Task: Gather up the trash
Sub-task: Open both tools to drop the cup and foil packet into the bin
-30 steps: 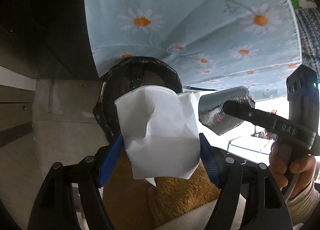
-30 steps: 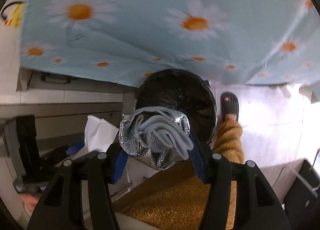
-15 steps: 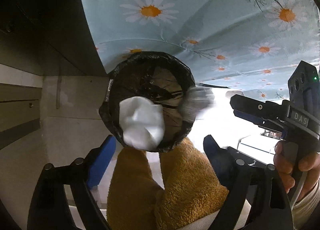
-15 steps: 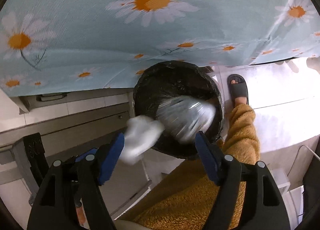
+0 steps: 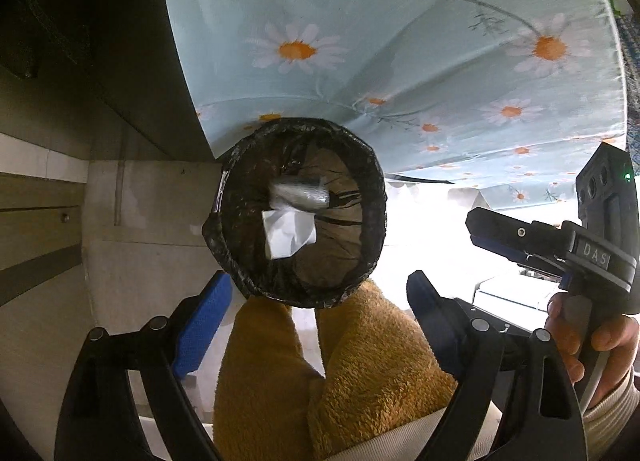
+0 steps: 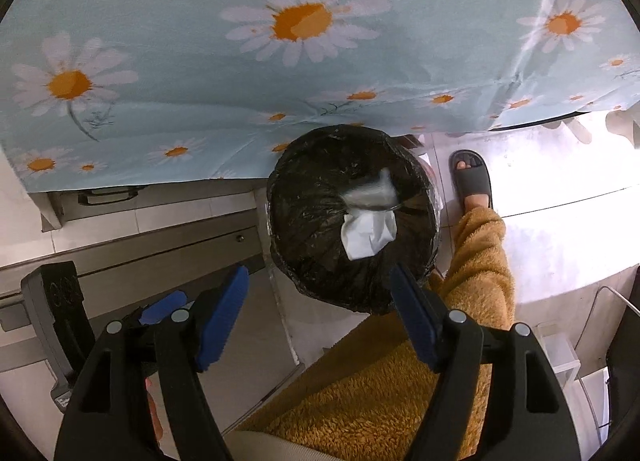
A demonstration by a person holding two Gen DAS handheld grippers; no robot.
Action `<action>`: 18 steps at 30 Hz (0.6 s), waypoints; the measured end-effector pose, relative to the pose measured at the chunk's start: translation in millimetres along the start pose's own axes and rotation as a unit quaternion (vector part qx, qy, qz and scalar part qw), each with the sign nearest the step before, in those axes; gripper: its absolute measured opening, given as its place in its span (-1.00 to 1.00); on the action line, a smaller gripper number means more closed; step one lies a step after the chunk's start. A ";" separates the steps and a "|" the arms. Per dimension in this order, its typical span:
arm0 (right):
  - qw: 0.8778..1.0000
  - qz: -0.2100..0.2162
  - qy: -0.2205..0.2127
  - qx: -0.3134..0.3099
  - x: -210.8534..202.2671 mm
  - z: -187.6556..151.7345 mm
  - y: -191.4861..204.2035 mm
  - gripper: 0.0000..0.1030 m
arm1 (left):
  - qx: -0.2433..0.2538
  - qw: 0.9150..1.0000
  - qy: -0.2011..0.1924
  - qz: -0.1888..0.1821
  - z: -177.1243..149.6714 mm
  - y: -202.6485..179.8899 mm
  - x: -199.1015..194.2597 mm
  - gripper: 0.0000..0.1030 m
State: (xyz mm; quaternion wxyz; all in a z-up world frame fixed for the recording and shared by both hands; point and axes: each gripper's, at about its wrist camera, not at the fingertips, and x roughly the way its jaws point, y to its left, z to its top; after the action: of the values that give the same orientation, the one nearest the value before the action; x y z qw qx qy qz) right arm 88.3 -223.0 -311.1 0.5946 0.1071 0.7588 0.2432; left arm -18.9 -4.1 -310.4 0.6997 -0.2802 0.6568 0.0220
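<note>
Bin (image 5: 240,261), black-lined: holds white tissue (image 5: 288,235) and foil wrapper (image 5: 302,192), both light, soft, crushable, pinchable anywhere; left hand-held gripper (image 5: 316,313) and right hand-held gripper (image 6: 318,313) open, empty, above rim.

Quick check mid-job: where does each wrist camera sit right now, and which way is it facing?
Left wrist: on the left gripper, facing steeply down into the bin; shows orange-clad legs, right gripper, a hand.
Right wrist: on the right gripper, also facing down at the bin; shows a leg, a sandalled foot.
Shared: bin, tissue, foil wrapper, daisy cloth.
</note>
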 end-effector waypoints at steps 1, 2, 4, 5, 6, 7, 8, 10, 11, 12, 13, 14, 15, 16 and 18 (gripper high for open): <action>1.000 0.001 -0.004 -0.001 -3.5 -0.1 0.2 0.42 | 0.001 1.000 -0.002 -0.001 -0.4 -0.7 -3.2 0.68; 1.000 0.001 -0.010 -0.003 -8.4 -0.7 1.9 0.42 | 0.003 1.000 -0.007 -0.003 -0.4 -1.5 -7.6 0.68; 1.000 -0.001 -0.020 -0.006 -17.2 -2.5 3.7 0.42 | 0.005 1.000 -0.016 -0.006 -0.1 -3.0 -16.4 0.68; 1.000 0.000 -0.025 -0.006 -22.1 -3.3 5.0 0.42 | 0.007 1.000 -0.020 -0.006 0.2 -3.7 -20.1 0.68; 1.000 0.001 -0.029 -0.007 -26.9 -4.1 6.4 0.42 | 0.007 1.000 -0.024 -0.008 0.5 -4.4 -24.8 0.68; 0.999 0.000 -0.034 -0.009 -32.1 -4.8 8.4 0.42 | 0.007 1.000 -0.028 -0.008 0.8 -4.7 -28.3 0.68; 0.999 0.000 -0.039 -0.012 -34.9 -5.0 8.9 0.42 | 0.007 0.999 -0.031 -0.008 1.2 -5.0 -31.8 0.68; 0.999 0.000 -0.048 -0.017 -43.0 -6.3 12.3 0.42 | 0.007 0.999 -0.039 -0.010 1.6 -6.1 -40.2 0.68; 0.998 0.001 -0.053 -0.020 -48.8 -7.9 15.2 0.42 | 0.009 0.999 -0.044 -0.010 1.6 -7.5 -44.4 0.68; 0.998 0.000 -0.057 -0.023 -53.0 -9.3 17.7 0.42 | 0.011 0.999 -0.048 -0.010 2.2 -8.7 -48.6 0.68; 0.998 0.000 -0.064 -0.028 -59.8 -11.5 21.7 0.42 | 0.015 0.998 -0.055 -0.010 2.4 -10.6 -55.4 0.68; 0.997 0.000 -0.070 -0.032 -64.6 -12.9 24.5 0.42 | 0.017 0.998 -0.060 -0.011 2.2 -12.1 -60.0 0.68; 0.997 0.001 -0.075 -0.036 -69.5 -14.1 26.7 0.42 | 0.019 0.998 -0.065 -0.013 2.5 -13.2 -64.9 0.68; 0.996 0.001 -0.082 -0.042 -76.4 -15.9 30.4 0.42 | 0.023 0.997 -0.073 -0.014 2.8 -15.2 -72.1 0.68; 0.994 0.000 -0.098 -0.056 -90.5 -19.1 37.9 0.42 | 0.032 0.996 -0.088 -0.015 3.7 -19.2 -85.6 0.68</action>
State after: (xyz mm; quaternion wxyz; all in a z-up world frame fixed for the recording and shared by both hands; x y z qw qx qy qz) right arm 89.7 -236.0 -212.0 0.6710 0.0971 0.6822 0.2736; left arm -19.5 10.2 -223.8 0.7635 -0.2648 0.5889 0.0152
